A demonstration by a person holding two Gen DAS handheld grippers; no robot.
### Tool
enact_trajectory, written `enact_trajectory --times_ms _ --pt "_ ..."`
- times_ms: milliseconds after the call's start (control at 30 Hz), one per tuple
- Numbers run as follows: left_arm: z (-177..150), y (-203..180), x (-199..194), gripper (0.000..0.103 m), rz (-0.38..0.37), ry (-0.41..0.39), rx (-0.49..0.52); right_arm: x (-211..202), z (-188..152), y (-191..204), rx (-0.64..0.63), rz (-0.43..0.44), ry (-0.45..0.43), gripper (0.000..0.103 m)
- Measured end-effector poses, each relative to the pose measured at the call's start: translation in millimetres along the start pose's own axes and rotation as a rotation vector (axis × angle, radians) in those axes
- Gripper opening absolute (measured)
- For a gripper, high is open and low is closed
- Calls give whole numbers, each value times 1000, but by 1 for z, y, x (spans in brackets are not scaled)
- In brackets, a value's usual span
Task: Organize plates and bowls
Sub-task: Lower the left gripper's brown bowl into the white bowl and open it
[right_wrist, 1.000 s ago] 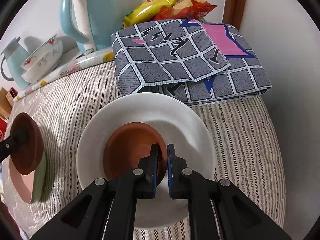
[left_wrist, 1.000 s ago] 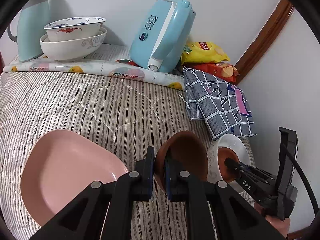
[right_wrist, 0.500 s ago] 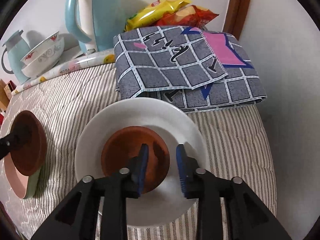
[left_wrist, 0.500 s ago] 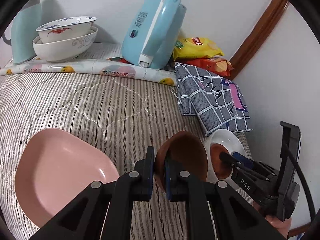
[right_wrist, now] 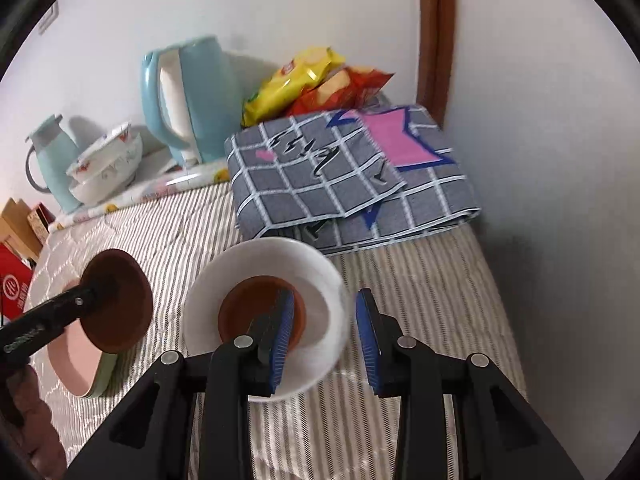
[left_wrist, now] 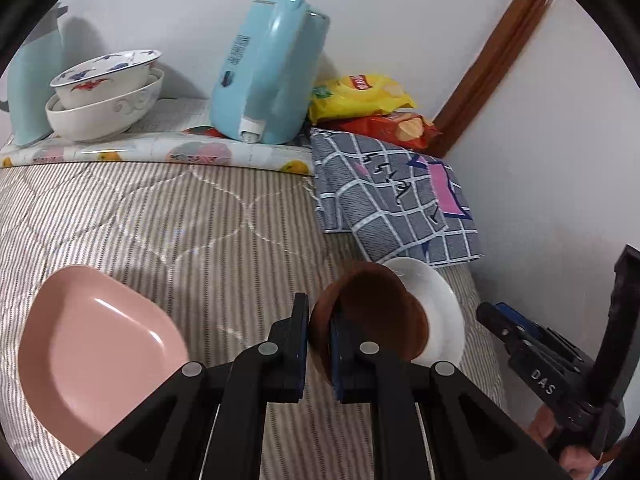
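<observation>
We see the left gripper (left_wrist: pixel 319 330) clamped on the rim of a brown saucer (left_wrist: pixel 370 312), which it holds tilted on edge above the striped quilt (left_wrist: pixel 192 216). In the right wrist view that same saucer (right_wrist: pixel 118 300) hangs over the near edge of a pink plate (right_wrist: pixel 70 364), and the pink plate lies on a green one (right_wrist: pixel 106 372) whose rim shows beneath it.

The right gripper (right_wrist: pixel 325 338) has its fingers spread wide apart, gripping nothing. Its left finger (right_wrist: pixel 282 332) hovers over a second brown saucer (right_wrist: pixel 256 312), which sits inside a white plate (right_wrist: pixel 320 272); its right finger is out past the plate's right rim, over bare quilt.

Between the white plate and the pink plate we find an open strip of quilt. Just behind the white plate lies a folded checked cloth (right_wrist: pixel 344 168), its front edge close to the plate's far rim. To the right the quilt runs to the wall (right_wrist: pixel 560 160).

Further back, two snack bags (right_wrist: pixel 316 80), a blue kettle (right_wrist: pixel 192 96), stacked bowls (right_wrist: pixel 108 168) and a jug (right_wrist: pixel 52 160) line the far wall.
</observation>
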State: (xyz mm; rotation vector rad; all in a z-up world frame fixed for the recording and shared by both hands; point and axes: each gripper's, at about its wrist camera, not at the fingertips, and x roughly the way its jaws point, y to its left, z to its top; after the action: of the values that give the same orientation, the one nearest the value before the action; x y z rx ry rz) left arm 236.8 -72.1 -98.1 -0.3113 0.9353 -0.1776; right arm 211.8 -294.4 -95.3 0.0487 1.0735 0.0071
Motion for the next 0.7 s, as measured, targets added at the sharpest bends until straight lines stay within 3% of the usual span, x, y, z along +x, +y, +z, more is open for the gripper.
enact_trajectory --times_ms 367,700 --pt "-2 -41 27 10 -43 47 39 -24 -24 -54 109 -34 -17 32" --pt "-4 -53 55 10 -15 87 49 -24 -42 -82 164 -52 0 32"
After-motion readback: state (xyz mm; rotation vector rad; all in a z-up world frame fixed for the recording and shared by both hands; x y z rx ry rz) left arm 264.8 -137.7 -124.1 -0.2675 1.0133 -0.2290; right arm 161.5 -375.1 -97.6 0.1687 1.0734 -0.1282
